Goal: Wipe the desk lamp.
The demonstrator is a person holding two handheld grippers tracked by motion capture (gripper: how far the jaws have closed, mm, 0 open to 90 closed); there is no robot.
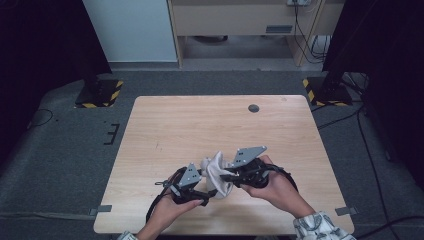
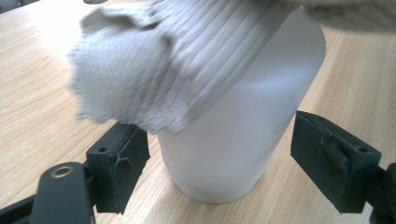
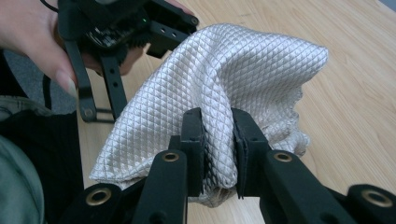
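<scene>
No lettering can be read on the white plastic bottle (image 2: 243, 135), which stands on the wooden worktop (image 1: 200, 125) between the spread jaws of the left tongs (image 2: 219, 158), untouched by either pad. A grey quilted cloth (image 3: 233, 74) drapes over its top, pinched tight in the right tongs (image 3: 218, 140) just beside the left ones.
</scene>
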